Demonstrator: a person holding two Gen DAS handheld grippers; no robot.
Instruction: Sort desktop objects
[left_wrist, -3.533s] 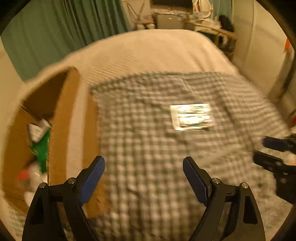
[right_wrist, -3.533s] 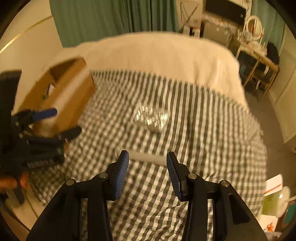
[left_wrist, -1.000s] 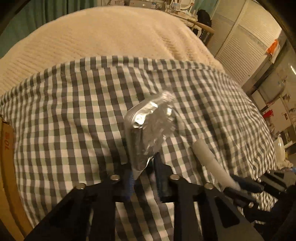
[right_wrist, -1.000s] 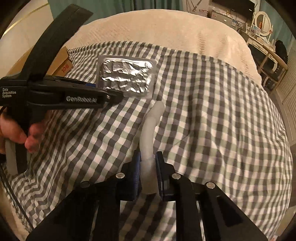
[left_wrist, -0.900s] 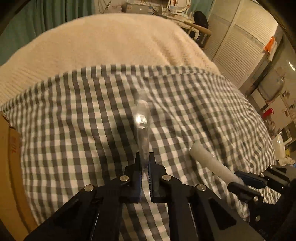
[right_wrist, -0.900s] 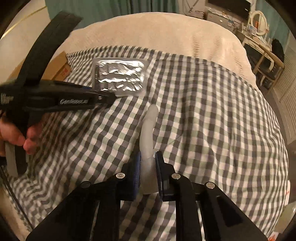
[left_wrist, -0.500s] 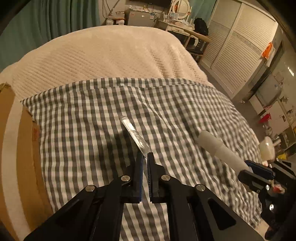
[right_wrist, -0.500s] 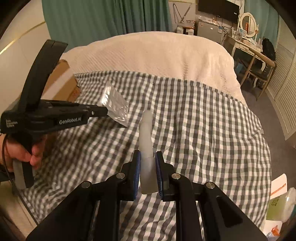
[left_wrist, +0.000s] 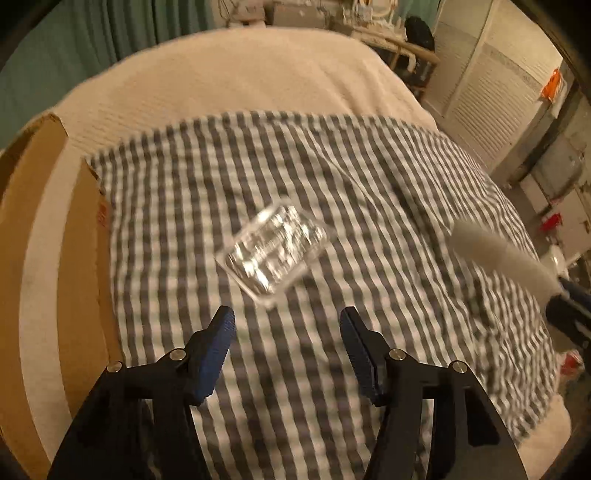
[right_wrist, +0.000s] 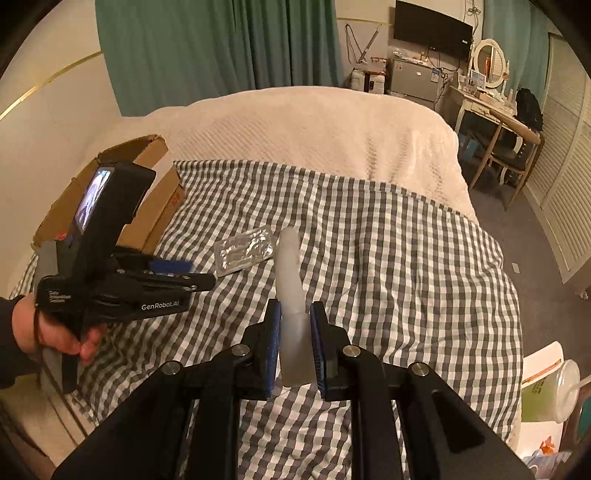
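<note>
Foil blister pack (left_wrist: 274, 248) beyond hand-held gripper (left_wrist: 286, 341)

blister pack (left_wrist: 275, 249): smeared by motion blur in the left wrist view, so its pockets cannot be told
cardboard box (left_wrist: 48, 258): cut off by the left edge, inside hidden
white tube (right_wrist: 291, 295): lower part hidden between the right gripper (right_wrist: 293, 332) pads

Blister pack (left_wrist: 274, 249) lies on checked cloth (left_wrist: 369, 184), right of cardboard box (left_wrist: 44, 258).
</note>
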